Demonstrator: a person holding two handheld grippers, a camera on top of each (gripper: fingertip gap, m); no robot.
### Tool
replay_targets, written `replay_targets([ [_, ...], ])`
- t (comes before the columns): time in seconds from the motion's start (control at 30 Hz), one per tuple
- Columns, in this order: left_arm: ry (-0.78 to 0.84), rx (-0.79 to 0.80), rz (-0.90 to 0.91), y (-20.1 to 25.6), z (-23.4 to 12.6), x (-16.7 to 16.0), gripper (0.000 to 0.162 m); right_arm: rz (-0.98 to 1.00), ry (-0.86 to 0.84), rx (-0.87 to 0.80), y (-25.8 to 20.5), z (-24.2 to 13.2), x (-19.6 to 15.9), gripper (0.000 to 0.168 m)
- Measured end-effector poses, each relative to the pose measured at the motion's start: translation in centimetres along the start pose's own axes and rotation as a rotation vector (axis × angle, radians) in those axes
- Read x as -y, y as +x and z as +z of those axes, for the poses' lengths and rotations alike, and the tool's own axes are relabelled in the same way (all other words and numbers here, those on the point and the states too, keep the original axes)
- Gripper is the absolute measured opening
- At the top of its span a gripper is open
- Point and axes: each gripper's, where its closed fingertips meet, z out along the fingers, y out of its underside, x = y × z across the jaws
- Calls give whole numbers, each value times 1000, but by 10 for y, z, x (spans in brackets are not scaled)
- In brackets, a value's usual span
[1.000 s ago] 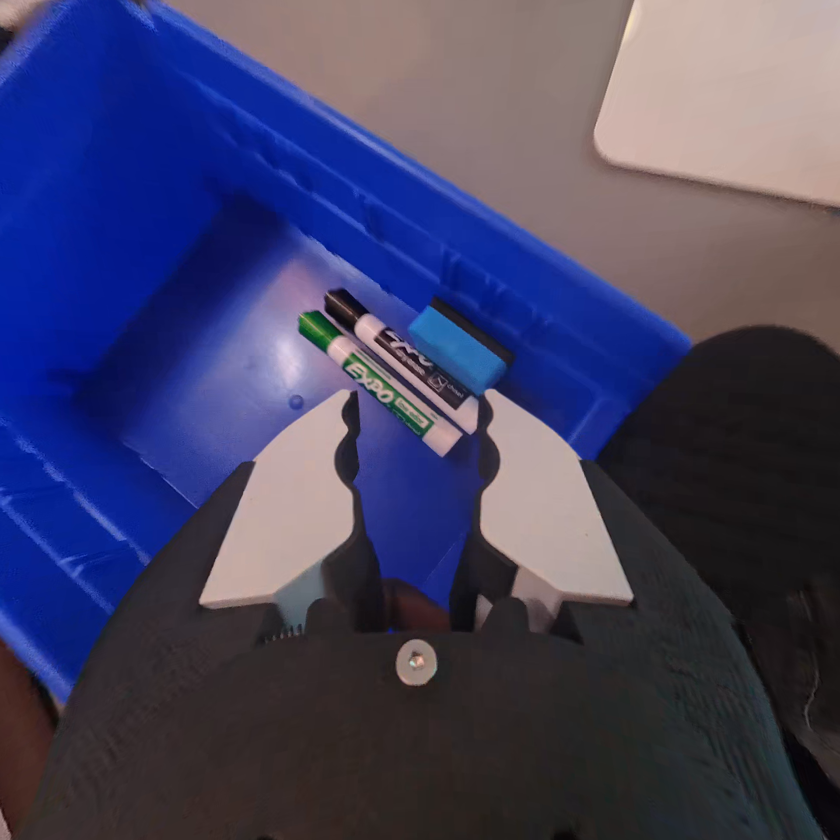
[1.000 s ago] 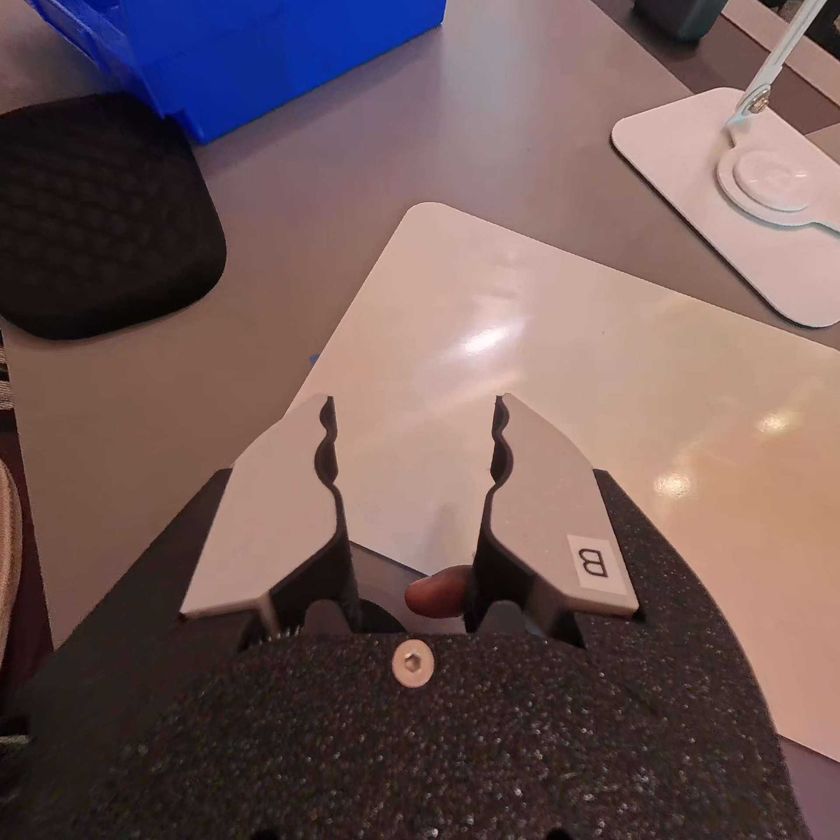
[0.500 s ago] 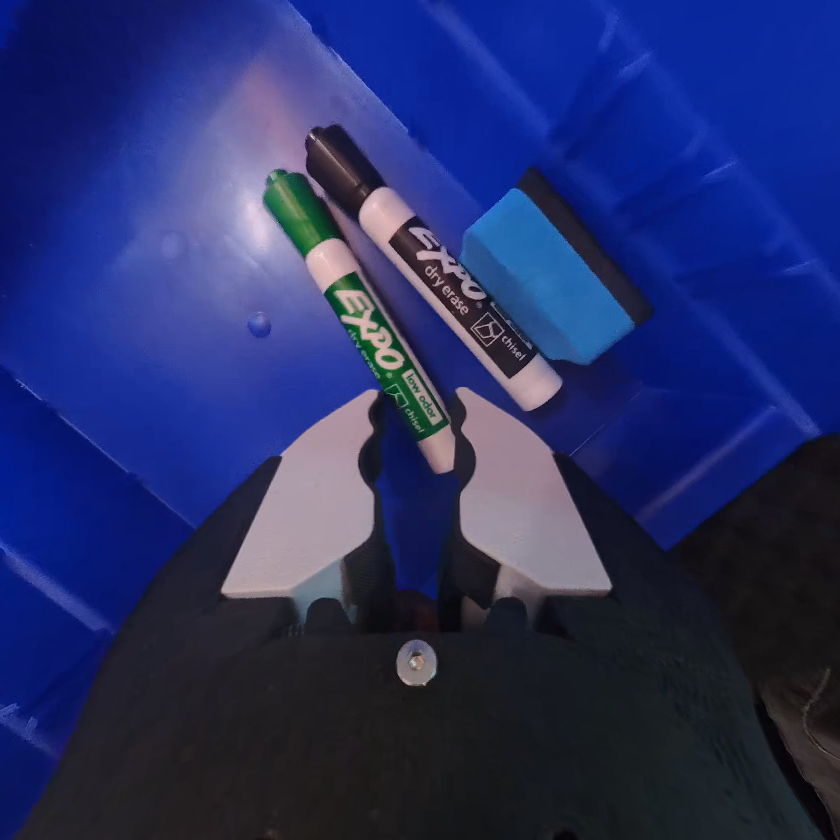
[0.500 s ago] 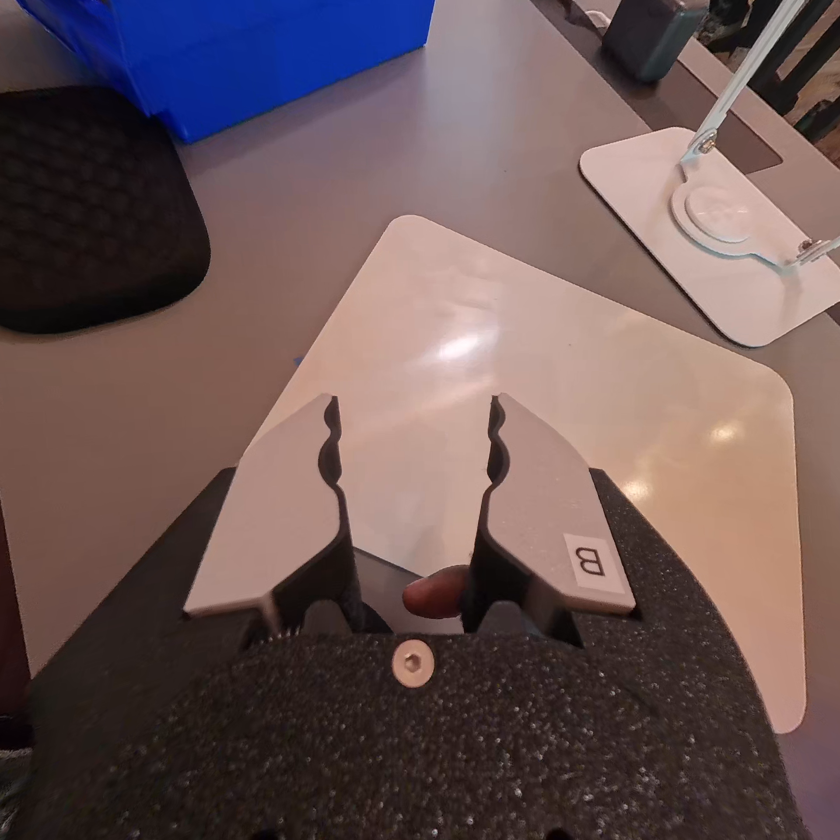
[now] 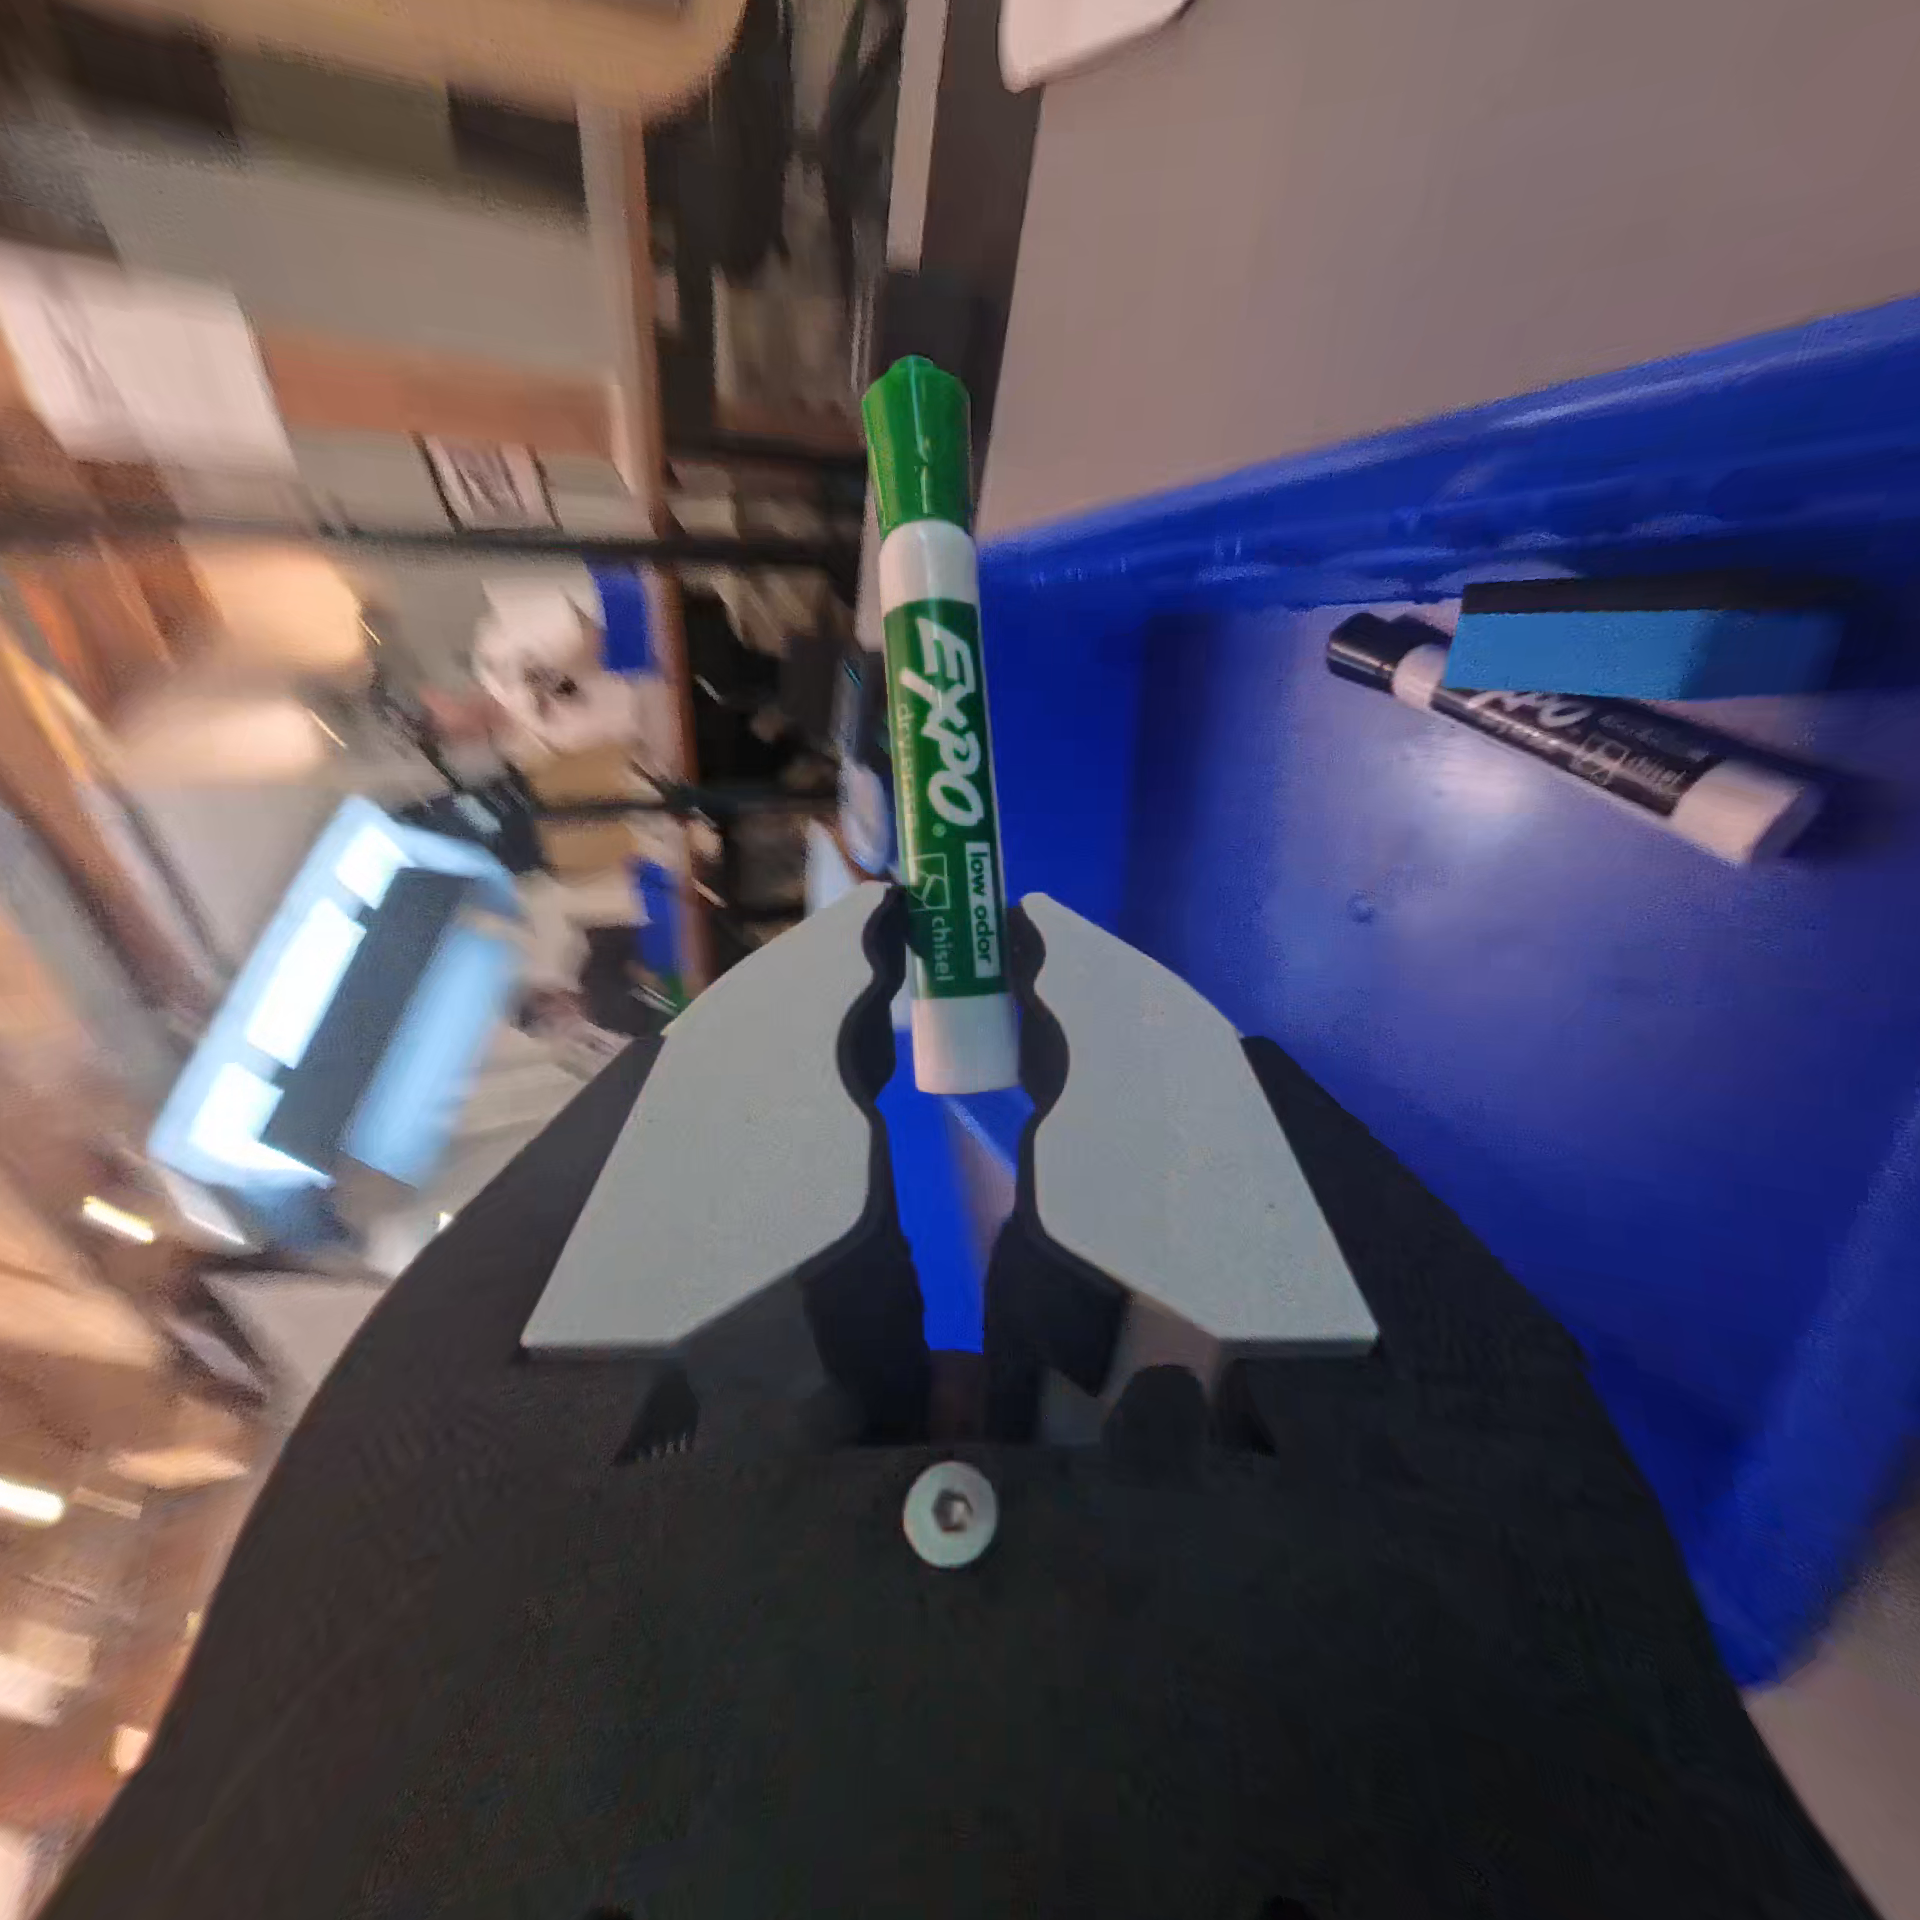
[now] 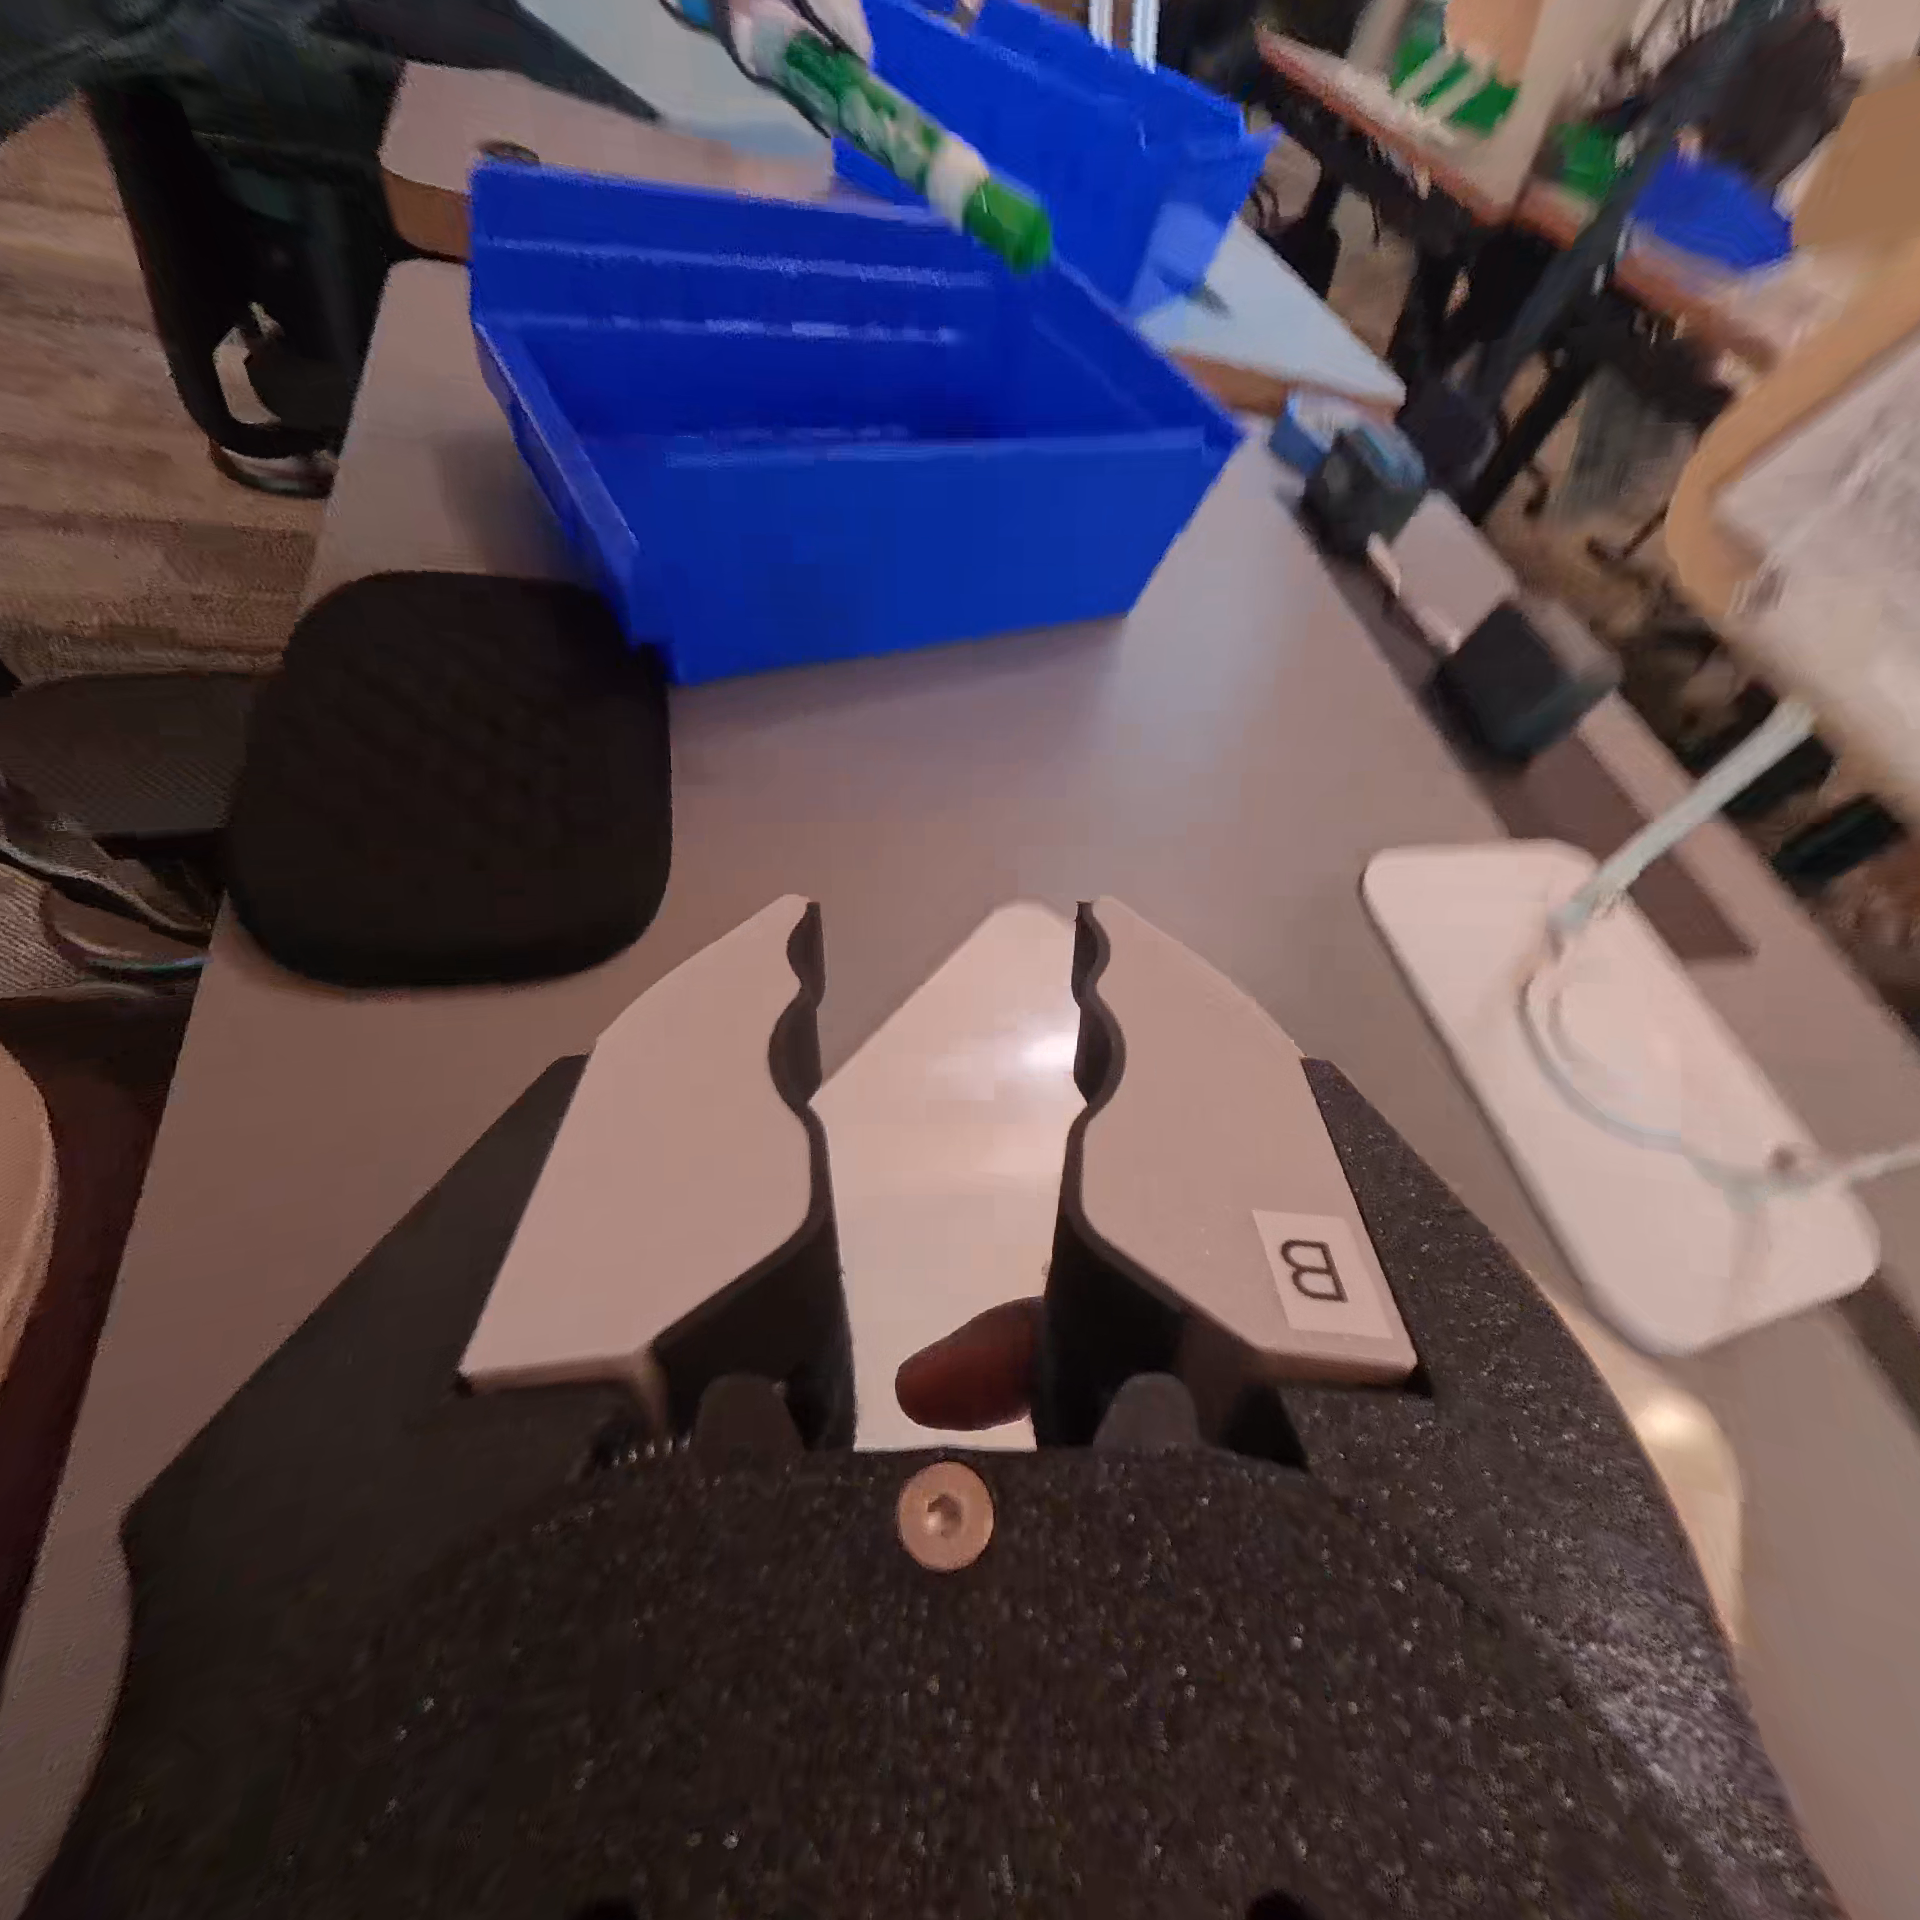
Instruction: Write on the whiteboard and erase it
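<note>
My left gripper (image 5: 956, 914) is shut on the green marker (image 5: 935, 727) at its rear end, cap pointing away, lifted above the blue bin (image 5: 1558, 1039). The black marker (image 5: 1579, 743) and the blue eraser (image 5: 1631, 649) lie in the bin. In the right wrist view the green marker (image 6: 914, 145) shows raised over the blue bin (image 6: 883, 520). My right gripper (image 6: 945, 914) is open and empty, over the near corner of the whiteboard (image 6: 956, 1122), which lies flat on the grey table.
A black pad (image 6: 447, 779) lies left of the whiteboard, in front of the bin. A white lamp base (image 6: 1621, 1091) stands on the right. Dark blocks (image 6: 1517, 675) sit along the table's right edge. A second blue bin (image 6: 1091, 135) is farther back.
My left gripper closed on the green marker and lifted it out of the bin, tilting sharply. My right gripper tilted up, so the bin now shows ahead of it.
</note>
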Motion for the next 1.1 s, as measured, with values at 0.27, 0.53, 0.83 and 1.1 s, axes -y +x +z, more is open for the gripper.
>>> replay_targets([
  [0.27, 298, 59, 646, 14, -12, 130, 19, -63, -17, 270, 2, 60, 81, 42],
  [0.53, 410, 87, 860, 27, -22, 176, 19, -80, -312, 418, -16, 96, 57, 20],
  [0.83, 818, 63, -476, -29, -54, 196, 42, 179, 283, 235, 27, 36, 109, 19],
  [1.1, 1170, -692, -1056, 25, -53, 282, 52, 457, 801, 309, 31, -28, 136, 19],
])
